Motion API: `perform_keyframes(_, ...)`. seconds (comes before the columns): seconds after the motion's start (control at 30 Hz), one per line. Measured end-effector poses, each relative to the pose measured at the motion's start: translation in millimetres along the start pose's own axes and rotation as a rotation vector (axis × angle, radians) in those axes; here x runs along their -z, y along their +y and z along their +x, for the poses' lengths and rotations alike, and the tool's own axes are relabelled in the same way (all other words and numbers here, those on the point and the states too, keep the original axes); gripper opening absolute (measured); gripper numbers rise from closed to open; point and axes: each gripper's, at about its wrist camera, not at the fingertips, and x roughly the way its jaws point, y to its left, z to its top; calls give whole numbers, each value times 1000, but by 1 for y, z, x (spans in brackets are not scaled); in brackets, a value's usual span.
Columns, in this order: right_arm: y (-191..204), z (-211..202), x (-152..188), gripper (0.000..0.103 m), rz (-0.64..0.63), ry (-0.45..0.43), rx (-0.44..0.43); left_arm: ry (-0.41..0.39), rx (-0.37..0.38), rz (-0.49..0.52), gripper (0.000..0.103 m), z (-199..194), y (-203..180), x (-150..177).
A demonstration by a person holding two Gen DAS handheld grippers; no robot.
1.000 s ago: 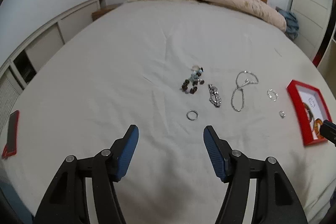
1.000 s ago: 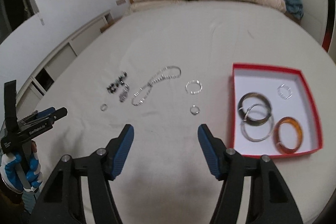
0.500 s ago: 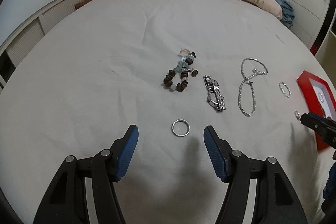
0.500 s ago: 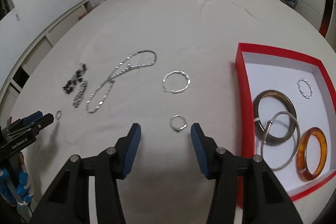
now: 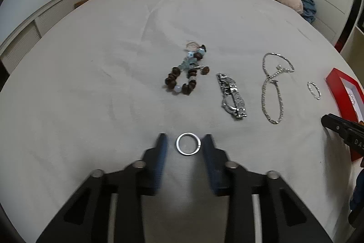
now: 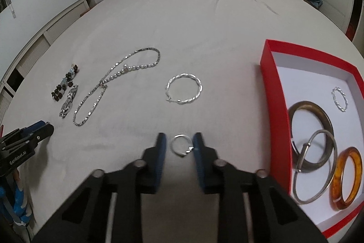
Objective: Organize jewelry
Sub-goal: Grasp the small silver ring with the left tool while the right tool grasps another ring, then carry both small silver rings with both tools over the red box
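My left gripper (image 5: 184, 142) and right gripper (image 6: 179, 142) each straddle a small ring on the bed sheet (image 5: 95, 88), jaws parted, nothing gripped: plain ring (image 5: 188, 143) left, knotted ring (image 6: 182, 146) right. I worry each thin band, lying flat, may skid off the blue pads or pinch sheet as I close. The red box (image 6: 270, 74) sits to the right.

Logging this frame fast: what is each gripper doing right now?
Left gripper: open, fingers either side of the plain silver ring, not yet gripping it.
Right gripper: open, straddling the small silver ring, nearly touching it.
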Motion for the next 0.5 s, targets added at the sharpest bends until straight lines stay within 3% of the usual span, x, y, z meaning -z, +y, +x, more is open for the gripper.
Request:
perform_keyframes(0.23,4,-5,-1,19,-20,-2,-33,3,-2,-9,20,-6,2,1)
perform_keyframes(0.5,20,-50,-1,19,-54,-47,-83,-32,-27,-12,20,-48,-1,1)
